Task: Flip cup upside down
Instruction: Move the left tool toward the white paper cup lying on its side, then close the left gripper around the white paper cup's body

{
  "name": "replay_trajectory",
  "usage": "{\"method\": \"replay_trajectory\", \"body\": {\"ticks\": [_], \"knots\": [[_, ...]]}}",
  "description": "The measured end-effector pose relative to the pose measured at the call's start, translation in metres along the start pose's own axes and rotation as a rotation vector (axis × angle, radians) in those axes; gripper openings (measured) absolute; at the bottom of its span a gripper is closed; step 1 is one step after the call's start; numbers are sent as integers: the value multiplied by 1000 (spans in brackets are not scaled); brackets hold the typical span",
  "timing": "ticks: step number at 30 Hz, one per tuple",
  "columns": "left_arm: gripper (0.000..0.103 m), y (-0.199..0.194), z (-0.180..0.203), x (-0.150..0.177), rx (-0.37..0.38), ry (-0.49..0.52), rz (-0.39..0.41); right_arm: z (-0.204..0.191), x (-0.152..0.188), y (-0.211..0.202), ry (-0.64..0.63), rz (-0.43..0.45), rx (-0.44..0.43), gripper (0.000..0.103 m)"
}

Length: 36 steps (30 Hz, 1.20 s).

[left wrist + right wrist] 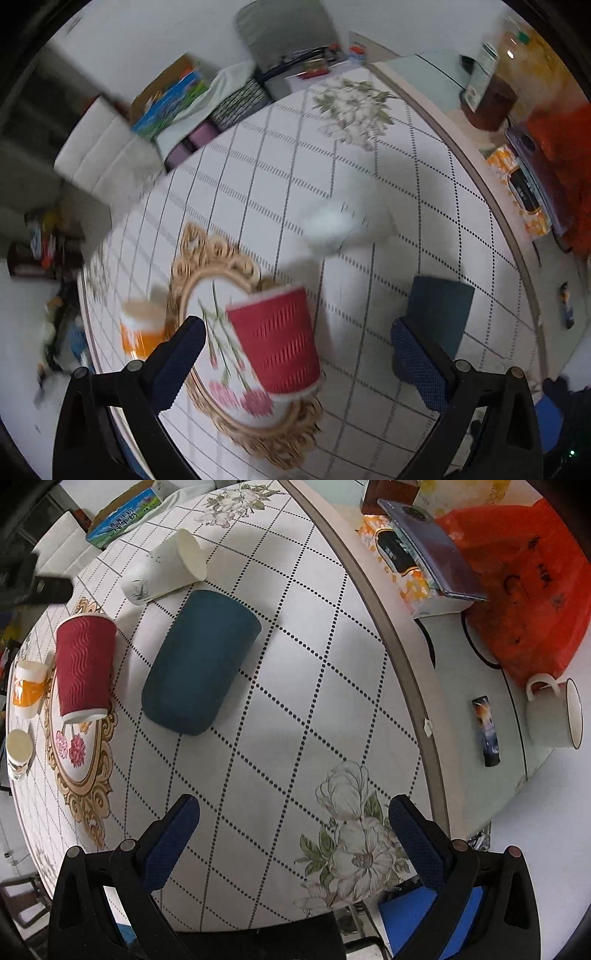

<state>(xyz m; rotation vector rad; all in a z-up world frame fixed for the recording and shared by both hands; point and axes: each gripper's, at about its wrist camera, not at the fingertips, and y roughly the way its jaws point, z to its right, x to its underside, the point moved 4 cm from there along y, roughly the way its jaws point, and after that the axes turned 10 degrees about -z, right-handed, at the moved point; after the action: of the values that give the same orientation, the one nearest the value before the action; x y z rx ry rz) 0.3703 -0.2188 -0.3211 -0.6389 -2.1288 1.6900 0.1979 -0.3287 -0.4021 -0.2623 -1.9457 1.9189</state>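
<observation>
Fingers of the left gripper stand spread wide, blue pads facing each other with nothing held; the red ribbed cup shows in the gap between them, nearer the left pad, though motion blur makes it impossible to tell whether anything touches. That red cup stands mouth-down, white rim at the bottom, on the gold-framed floral panel printed on the tablecloth. In the right wrist view the same cup appears at the far left, resting on the panel's upper end. The right gripper is likewise fully parted and empty, hovering above the checked cloth near a printed white flower, well apart from every cup. Ahead of it stands a dark blue cup, its closed end facing up, and beyond that a white paper cup lies on its side with the mouth opening toward the right. Beside the red cup sits an orange-and-white cup, and just below it a small pale cup stands mouth up near the table's rim. Off the cloth, on the glass surface to the right, a white mug lies on its side near an orange plastic bag and a dark phone.
</observation>
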Motion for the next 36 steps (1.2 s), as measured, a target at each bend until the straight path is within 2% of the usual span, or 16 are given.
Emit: {"method": "replay_trajectory", "body": {"ticks": [4,5,9,12,15,23,32,34,36], "knots": [[103,6,18,-25,-88,188,22,2,-7,5,12,-11,-2,103],[103,11,27,-32,-130,272,22,2,-9,6,13,-13,-1,103],[103,29,43,-48,-256,477,18,1,-13,10,13,-30,-1,103],[103,43,49,-57,-314,569,9,-1,-19,11,10,-36,-2,103],[103,55,56,-63,-325,647,-3,-4,-25,9,17,-38,-13,103],[103,82,72,-71,-283,759,-85,-7,-44,16,60,-89,-42,103],[100,101,82,-78,-254,789,-129,-15,-54,15,74,-115,-38,103],[95,104,83,-79,-246,794,-134,-15,-54,21,78,-117,-37,103],[79,107,85,-79,-235,792,-150,-20,-53,27,83,-117,-36,103]]}}
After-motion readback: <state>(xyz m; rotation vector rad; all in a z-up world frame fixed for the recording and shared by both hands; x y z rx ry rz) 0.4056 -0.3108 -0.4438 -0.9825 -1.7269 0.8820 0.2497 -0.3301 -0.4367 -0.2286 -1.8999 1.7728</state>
